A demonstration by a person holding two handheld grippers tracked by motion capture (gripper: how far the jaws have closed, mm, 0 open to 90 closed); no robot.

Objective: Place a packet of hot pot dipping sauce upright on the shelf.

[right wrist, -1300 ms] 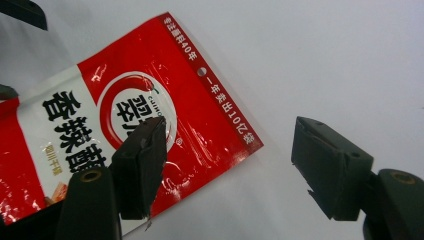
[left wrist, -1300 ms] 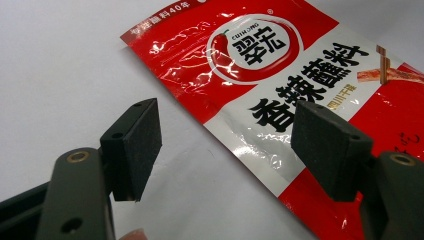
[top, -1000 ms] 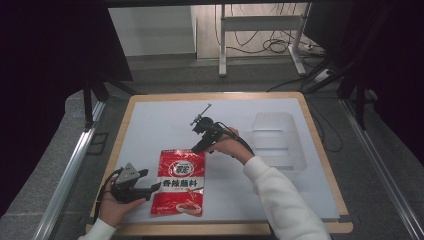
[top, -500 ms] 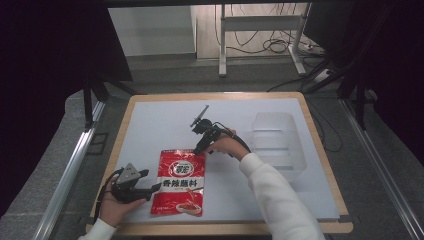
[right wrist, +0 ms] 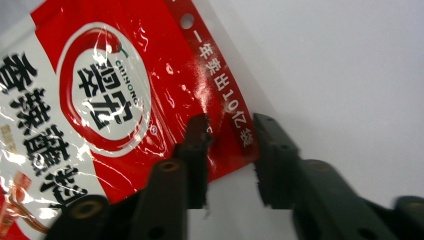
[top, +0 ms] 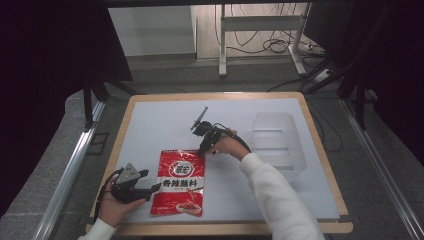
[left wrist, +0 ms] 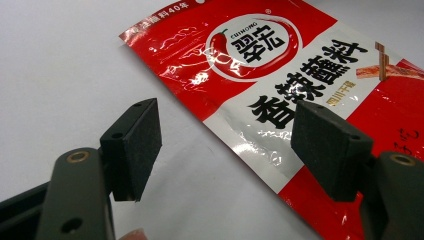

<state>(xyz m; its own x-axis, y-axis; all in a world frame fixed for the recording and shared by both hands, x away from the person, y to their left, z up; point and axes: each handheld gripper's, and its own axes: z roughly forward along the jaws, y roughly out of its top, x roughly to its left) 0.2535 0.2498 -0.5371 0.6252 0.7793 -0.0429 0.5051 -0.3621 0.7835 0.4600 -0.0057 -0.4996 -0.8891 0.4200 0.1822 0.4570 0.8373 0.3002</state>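
Two black handheld grippers work a glossy red seasoning pouch with a white band of black characters [top: 179,182], lying flat at the lower centre of the white table mat [top: 150,125]. Compared with a second ago, the right gripper [top: 202,151] has dropped from above the mat to the pouch's top right corner, its jaws narrowly parted astride that edge. The left gripper [top: 159,187] stays at the pouch's left side, jaws wide apart and holding nothing. Right of centre stands a clear plastic tray [top: 277,142], unmoved.
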